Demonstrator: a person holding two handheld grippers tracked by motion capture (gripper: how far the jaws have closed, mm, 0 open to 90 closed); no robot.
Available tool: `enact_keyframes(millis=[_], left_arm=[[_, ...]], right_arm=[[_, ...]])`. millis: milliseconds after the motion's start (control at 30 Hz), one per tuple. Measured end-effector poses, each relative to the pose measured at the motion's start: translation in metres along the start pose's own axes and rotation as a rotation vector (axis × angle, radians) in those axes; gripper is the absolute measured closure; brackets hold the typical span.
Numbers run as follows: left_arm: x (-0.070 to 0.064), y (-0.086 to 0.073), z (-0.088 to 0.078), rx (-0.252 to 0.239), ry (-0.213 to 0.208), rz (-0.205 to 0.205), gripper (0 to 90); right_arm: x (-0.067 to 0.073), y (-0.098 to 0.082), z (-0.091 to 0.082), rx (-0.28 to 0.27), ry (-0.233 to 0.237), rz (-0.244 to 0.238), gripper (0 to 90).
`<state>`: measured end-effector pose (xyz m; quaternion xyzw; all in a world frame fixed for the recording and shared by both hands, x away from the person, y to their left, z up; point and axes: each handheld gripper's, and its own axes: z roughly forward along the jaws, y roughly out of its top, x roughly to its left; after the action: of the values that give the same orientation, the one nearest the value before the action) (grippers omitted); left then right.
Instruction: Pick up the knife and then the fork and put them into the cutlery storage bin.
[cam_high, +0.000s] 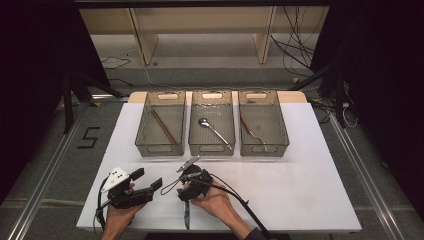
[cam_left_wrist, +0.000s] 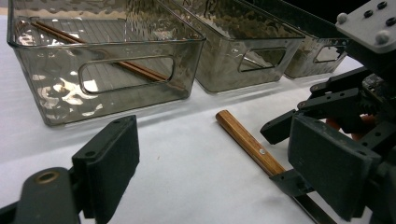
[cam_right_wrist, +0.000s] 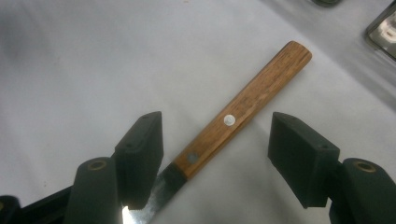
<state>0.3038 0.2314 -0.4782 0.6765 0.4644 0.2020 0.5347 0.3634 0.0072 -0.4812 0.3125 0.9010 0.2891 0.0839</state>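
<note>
**Closing on the knife handle**

Straddling the wooden handle is the step judged to be in hand: the right gripper (cam_right_wrist: 212, 154) is poised over the knife (cam_right_wrist: 243, 112), which lies flat on the white table (cam_high: 300, 190) at the lower centre of the high view, blade toward the bottom edge. A clean pick is best served if the jaws are lowered evenly to either side of the handle near its rivets, kept clear of the blade, and closed only once both pads are level with the wood. The jaws are spread wide, the handle between them; no pad is seen pressing on it. The left gripper (cam_left_wrist: 233, 168) is also spread, nothing between its pads. The three clear bins (cam_high: 212, 148) stand across the upper centre.
</note>
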Motion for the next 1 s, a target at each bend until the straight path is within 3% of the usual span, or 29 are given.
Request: enact_keyframes(millis=[333, 800, 1000], left_arm=[[0.0, 0.0, 0.0, 0.0, 0.0, 0.001, 16.6], [0.0, 0.0, 0.0, -0.001, -0.002, 0.0, 16.6], [0.0, 0.0, 0.0, 0.004, -0.003, 0.004, 16.6]], right_arm=[[0.002, 0.0, 0.004, 0.022, -0.039, -0.03, 44.8], [-0.009, 0.003, 0.0, 0.064, -0.018, -0.058, 75.2], [-0.011, 0.005, 0.0, 0.076, -0.013, -0.078, 77.2]])
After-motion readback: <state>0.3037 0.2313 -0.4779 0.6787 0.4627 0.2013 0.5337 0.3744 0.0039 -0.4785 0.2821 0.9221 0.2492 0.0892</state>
